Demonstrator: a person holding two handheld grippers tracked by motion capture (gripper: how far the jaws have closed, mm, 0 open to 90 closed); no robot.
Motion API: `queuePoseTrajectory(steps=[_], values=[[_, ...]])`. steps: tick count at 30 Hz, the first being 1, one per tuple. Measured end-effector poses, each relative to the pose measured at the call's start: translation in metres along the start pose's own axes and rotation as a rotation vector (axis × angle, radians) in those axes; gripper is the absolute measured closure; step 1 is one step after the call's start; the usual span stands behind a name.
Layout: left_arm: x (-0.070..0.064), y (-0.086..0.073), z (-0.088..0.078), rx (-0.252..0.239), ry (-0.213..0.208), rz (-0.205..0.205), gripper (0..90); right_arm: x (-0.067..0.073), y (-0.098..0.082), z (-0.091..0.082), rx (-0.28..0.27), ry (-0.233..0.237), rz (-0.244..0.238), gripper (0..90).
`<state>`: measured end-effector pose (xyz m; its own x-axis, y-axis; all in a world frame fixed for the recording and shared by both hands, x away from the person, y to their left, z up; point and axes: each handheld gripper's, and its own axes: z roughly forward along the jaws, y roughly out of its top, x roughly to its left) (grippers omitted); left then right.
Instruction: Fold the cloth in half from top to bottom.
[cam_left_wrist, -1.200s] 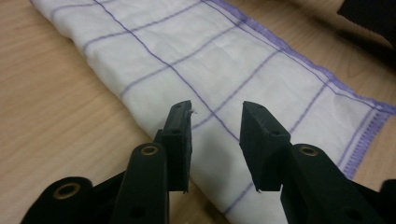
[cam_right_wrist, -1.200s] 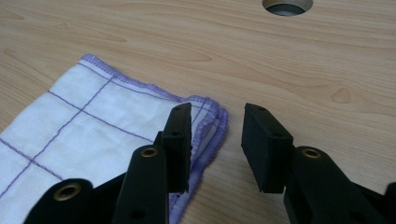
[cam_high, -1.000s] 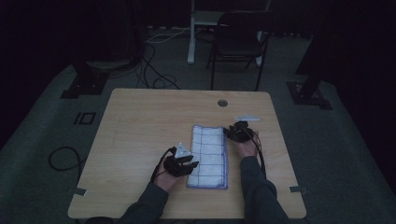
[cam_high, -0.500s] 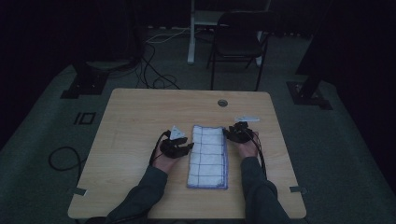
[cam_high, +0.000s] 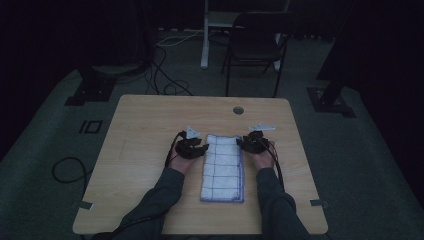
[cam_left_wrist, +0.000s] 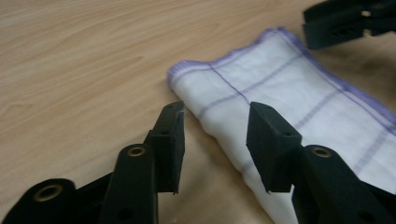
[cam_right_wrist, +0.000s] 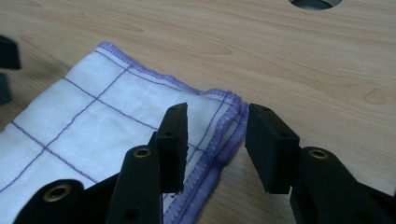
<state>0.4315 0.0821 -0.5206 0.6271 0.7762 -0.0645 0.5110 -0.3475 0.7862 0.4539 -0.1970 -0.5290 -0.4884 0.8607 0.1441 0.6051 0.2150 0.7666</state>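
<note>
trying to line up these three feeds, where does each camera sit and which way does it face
High view: fixed above the person's side, looking forward and down on the table; both forearms, the left gripper and the right gripper flank the folded cloth.
Left gripper view: rides on the left gripper, looking along its open fingers at the cloth's near edge.
Right gripper view: rides on the right gripper, open fingers astride the cloth's stitched corner.
Shared: all show the cloth; the left gripper view also catches the right gripper's fingers.

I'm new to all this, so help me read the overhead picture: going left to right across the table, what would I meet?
Left gripper → folded white cloth with purple lines → right gripper, all on the wooden table.
</note>
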Motion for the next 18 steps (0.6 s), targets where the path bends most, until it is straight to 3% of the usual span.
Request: queuePoseTrajectory(steps=[10, 13, 18], values=[[0.01, 0.014, 0.028, 0.036, 0.052, -0.042, 53.3, 0.003, 0.005, 0.007, 0.002, -0.012, 0.013, 56.5], [0.012, 0.014, 0.035, 0.042, 0.058, -0.079, 52.7, 0.004, 0.007, 0.009, 0.006, -0.011, 0.006, 55.8], [0.013, 0.014, 0.044, 0.06, 0.075, -0.105, 52.0, 0.006, 0.01, 0.013, 0.028, -0.032, -0.017, 52.4]])
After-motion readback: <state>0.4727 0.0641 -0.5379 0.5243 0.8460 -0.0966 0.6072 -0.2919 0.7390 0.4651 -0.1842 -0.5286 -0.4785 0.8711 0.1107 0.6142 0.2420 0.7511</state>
